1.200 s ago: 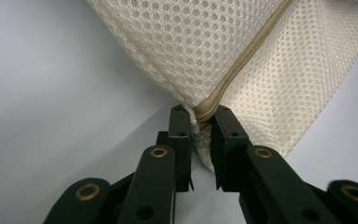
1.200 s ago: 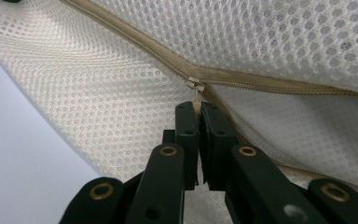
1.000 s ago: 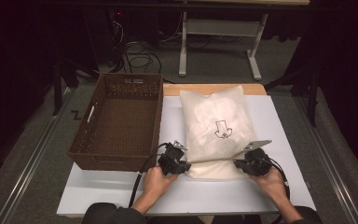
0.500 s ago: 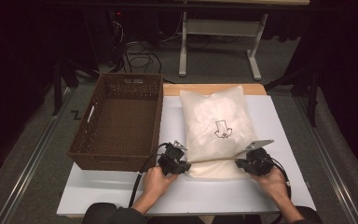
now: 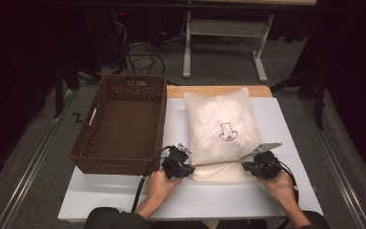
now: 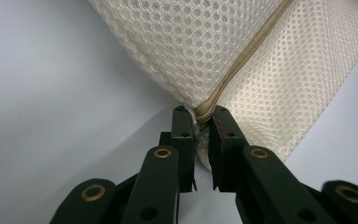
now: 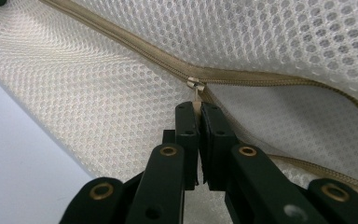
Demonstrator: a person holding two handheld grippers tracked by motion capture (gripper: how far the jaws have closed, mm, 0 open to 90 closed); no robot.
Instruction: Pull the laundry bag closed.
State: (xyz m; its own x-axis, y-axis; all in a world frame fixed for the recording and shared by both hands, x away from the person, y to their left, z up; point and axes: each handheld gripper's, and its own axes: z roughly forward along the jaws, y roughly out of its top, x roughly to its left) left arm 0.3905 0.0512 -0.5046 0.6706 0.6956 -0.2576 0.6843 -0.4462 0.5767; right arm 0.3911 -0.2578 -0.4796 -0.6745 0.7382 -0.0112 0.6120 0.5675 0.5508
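I am pinching the mesh bag's (image 5: pixel 221 133) corner tighter in my left gripper (image 6: pixel 201 115), its jaws just closing more, while my right gripper (image 7: pixel 197 106) is clamping the zipper pull (image 7: pixel 195 85) right ahead, ready to slide.

A mesh bag (image 5: pixel 221 133) is lying on the table (image 5: pixel 286 124), just right of a basket (image 5: pixel 121 124) that is sitting on the table's left part. The left gripper (image 5: pixel 187 168) is sitting at the bag's near left corner and the right gripper (image 5: pixel 248 166) at its near right corner, with the zipper (image 5: pixel 218 162) running between them along the near edge.
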